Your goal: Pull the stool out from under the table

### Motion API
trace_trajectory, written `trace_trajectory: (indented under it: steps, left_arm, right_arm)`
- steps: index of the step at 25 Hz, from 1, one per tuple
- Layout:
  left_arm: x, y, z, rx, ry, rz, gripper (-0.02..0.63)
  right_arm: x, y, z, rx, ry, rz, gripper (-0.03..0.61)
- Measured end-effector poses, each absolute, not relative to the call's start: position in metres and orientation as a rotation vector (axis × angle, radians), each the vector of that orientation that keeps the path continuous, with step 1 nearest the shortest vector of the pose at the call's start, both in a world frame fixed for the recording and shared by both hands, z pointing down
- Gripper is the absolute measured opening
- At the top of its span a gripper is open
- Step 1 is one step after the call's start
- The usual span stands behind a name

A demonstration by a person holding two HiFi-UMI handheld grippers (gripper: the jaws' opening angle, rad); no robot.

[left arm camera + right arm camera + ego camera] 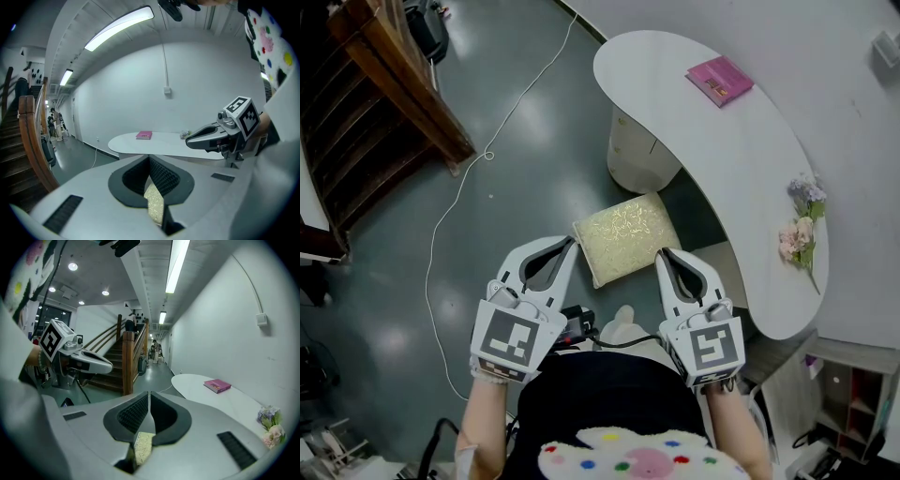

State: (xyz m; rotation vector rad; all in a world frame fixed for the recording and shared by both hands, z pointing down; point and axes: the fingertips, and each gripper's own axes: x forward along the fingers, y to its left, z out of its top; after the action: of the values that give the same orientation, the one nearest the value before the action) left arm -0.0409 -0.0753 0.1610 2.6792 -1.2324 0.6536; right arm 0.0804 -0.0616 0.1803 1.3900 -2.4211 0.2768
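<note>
The stool (pixel 623 236) has a square cream-gold cushion. It stands on the grey floor beside the curved white table (pixel 741 159), just in front of the table's white base (pixel 633 155). My left gripper (pixel 568 242) is shut and empty, its tip over the cushion's left edge. My right gripper (pixel 665 253) is also shut and empty, hanging by the cushion's right corner. In the left gripper view a strip of the cushion (pixel 153 202) shows below the closed jaws (pixel 150 159). The right gripper view shows the same below its jaws (pixel 149 397).
A pink book (pixel 719 80) and a bunch of flowers (pixel 802 230) lie on the table. A wooden staircase (pixel 384 84) rises at the far left. A white cable (pixel 459 187) trails across the floor. Shelving (pixel 853 394) stands at the right.
</note>
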Motion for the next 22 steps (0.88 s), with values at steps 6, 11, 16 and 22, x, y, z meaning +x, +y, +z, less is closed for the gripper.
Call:
trace_trajectory:
  steps: [6, 11, 16, 22]
  left_arm:
    - [-0.0386, -0.0726, 0.1598, 2.669, -1.235, 0.622, 0.017]
    - [-0.0367, -0.0688, 0.1606, 2.681, -1.219, 0.642, 0.017]
    - [-0.0349, -0.0668, 0.1613, 2.674, -1.218, 0.629, 0.017]
    - [-0.0337, -0.0657, 0.1628, 2.679, -1.211, 0.639, 0.017]
  right_arm:
    - [0.0814, -0.0589, 0.1797, 1.39, -2.41, 0.283, 0.044]
    - [0.0781, -0.0577, 0.177, 1.393, -2.449, 0.267, 0.043]
    - [0.0759, -0.0572, 0.1752, 1.381, -2.46, 0.252, 0.043]
    - [0.0786, -0.0556, 0.1748, 1.386, -2.45, 0.251, 0.043]
